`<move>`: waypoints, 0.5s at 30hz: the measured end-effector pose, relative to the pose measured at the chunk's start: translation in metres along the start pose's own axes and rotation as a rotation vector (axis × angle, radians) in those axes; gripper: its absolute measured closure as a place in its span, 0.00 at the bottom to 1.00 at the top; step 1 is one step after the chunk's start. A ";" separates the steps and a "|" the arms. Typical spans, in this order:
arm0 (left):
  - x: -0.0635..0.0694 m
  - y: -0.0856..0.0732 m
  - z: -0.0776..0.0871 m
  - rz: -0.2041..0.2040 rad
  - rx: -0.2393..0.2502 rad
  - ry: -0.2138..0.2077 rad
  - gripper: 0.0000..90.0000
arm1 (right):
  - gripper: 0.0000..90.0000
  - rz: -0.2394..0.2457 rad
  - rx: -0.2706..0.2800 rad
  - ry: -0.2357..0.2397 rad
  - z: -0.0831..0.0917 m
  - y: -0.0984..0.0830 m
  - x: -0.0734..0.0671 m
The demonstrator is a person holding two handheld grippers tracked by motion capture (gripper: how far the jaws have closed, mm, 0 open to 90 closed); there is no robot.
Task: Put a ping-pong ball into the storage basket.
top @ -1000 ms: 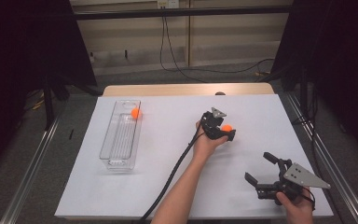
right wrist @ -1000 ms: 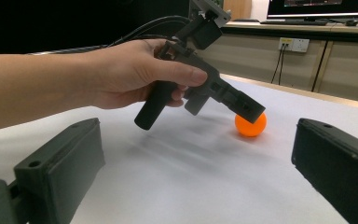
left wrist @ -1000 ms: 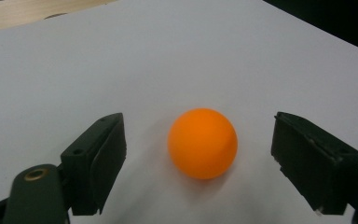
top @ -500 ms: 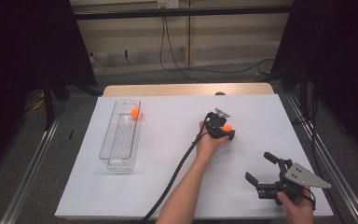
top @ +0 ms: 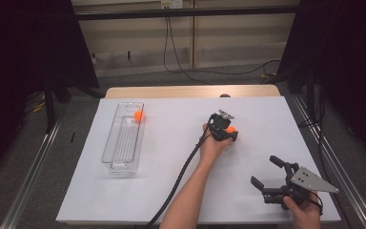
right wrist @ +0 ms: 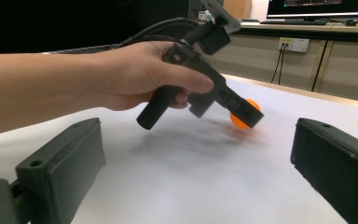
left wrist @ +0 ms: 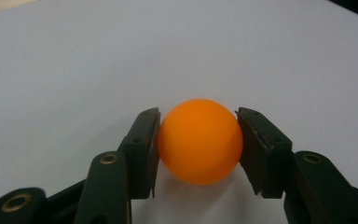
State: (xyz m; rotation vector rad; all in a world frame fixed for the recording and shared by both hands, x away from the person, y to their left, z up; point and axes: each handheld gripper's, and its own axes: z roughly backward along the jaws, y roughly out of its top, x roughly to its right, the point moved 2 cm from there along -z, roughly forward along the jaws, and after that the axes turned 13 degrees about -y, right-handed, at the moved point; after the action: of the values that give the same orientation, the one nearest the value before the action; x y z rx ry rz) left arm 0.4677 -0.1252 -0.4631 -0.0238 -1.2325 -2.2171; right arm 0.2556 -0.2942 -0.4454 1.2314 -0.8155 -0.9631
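Observation:
An orange ball (left wrist: pixel 199 141) rests on the white table, right of centre. My left gripper (left wrist: pixel 199 112) has just been closing its jaws, and both pads now press the ball's sides. From above, the left gripper (top: pixel 228 131) points down and right, with the ball (top: pixel 230 129) showing at its tip. In the right gripper view, the left gripper (right wrist: pixel 247 116) tilts down onto the ball (right wrist: pixel 237 122). My right gripper (top: pixel 266 171) hovers open near the front right corner, and nothing sits between its wide jaws (right wrist: pixel 198 135). A second orange ball (top: pixel 138 115) lies in the far end of a clear tray (top: pixel 121 157).
The clear ribbed tray stands lengthwise on the table's left side. The left gripper's black cable (top: pixel 181 171) trails back along the forearm to the front edge. White tabletop (top: pixel 171 124) lies between the tray and the hands.
The left hand has shifted very slightly at the orange ball, and its jaws have drawn in around it. The right gripper has stayed where it was.

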 end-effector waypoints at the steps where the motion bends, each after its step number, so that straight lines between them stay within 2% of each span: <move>1: 0.000 0.000 0.003 0.007 0.010 -0.002 0.57 | 0.02 0.001 0.000 -0.002 0.000 0.000 0.000; 3: -0.001 0.001 0.010 0.022 0.023 -0.015 0.57 | 0.02 0.004 0.000 -0.003 0.000 0.000 0.001; 7: -0.002 -0.001 0.022 0.022 0.010 -0.045 0.57 | 0.02 0.004 0.001 -0.004 0.000 0.000 0.000; 11: -0.002 -0.002 0.031 0.025 0.022 -0.076 0.57 | 0.02 0.005 -0.003 -0.007 0.000 -0.001 0.000; 15: -0.004 -0.005 0.041 0.022 0.022 -0.086 0.57 | 0.02 0.008 -0.009 -0.010 -0.001 -0.001 0.000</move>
State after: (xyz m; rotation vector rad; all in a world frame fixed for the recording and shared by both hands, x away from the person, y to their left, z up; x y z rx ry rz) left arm 0.4575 -0.0893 -0.4445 -0.1243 -1.2967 -2.2030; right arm 0.2563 -0.2942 -0.4470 1.2156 -0.8221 -0.9661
